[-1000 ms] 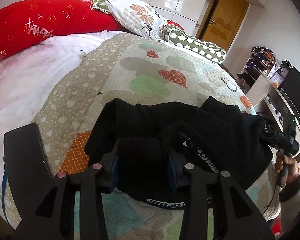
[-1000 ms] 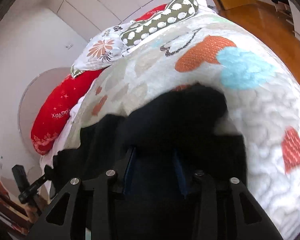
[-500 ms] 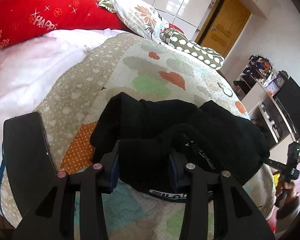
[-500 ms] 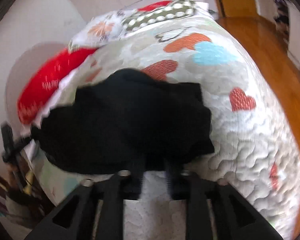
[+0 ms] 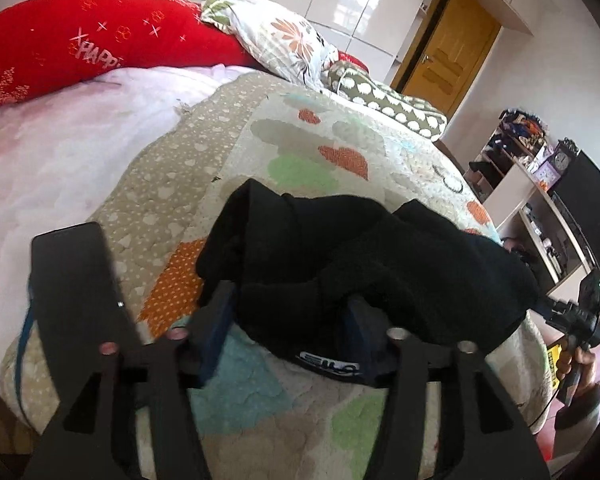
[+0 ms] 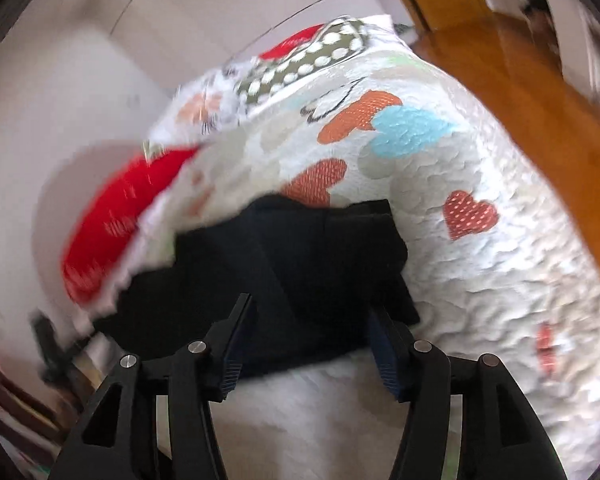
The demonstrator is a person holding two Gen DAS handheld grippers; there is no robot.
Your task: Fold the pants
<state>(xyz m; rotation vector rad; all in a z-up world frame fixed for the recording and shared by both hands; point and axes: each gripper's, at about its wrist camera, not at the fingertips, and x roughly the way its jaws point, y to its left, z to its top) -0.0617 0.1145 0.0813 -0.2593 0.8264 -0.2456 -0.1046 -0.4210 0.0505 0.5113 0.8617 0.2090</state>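
Pants lie bunched in a black heap on the quilt, near the bed's foot edge. Both grippers have just been opening. The left gripper straddles the waistband loosely, pads off the cloth; the right gripper stands spread and empty just short of the hem. Letting go cleanly matters: draw straight back so nothing snags. Both point steeply downward at the bed.

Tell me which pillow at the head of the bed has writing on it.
The red pillow, far left. It bears pale "HAPPY" lettering; the floral pillow and the green dotted pillow show only patterns.
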